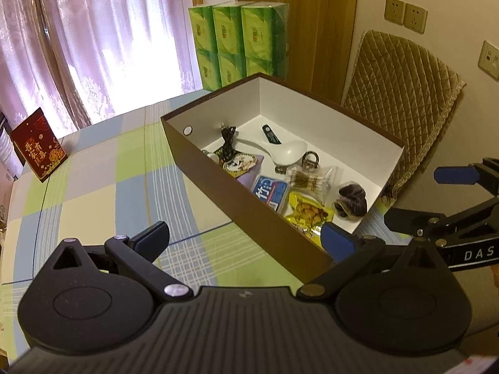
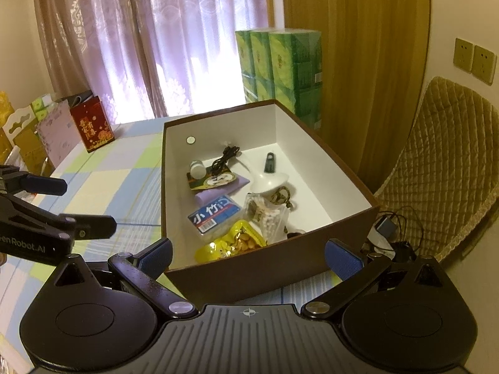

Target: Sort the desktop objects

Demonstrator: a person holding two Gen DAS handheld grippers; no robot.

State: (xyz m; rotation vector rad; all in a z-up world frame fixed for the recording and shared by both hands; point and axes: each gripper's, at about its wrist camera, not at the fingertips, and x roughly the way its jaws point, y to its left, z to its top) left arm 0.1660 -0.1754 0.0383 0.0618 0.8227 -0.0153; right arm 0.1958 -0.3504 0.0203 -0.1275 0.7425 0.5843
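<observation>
A brown box with white inside [image 1: 218, 184] [image 2: 280, 261] stands on the checked tablecloth. It holds several items: a white spoon [image 1: 285, 149] [image 2: 268, 182], a black cable [image 1: 228, 143] [image 2: 224, 159], a blue-label pack [image 1: 269, 191] [image 2: 215, 213], a yellow snack bag [image 1: 307, 213] [image 2: 230, 244], a cotton swab bag [image 1: 312, 179] [image 2: 269, 216] and a dark hair tie [image 1: 351, 201]. My left gripper [image 1: 244, 240] is open and empty at the box's near left wall. My right gripper [image 2: 249, 257] is open and empty, its jaws astride the box's near end.
A red gift box [image 1: 37, 145] [image 2: 92, 124] stands at the table's far left. Green tissue packs [image 1: 240, 43] [image 2: 280, 68] are stacked behind the box. A quilted chair back [image 1: 402, 93] [image 2: 449, 168] is to the right, with cables and a charger [image 2: 389, 230] beside it.
</observation>
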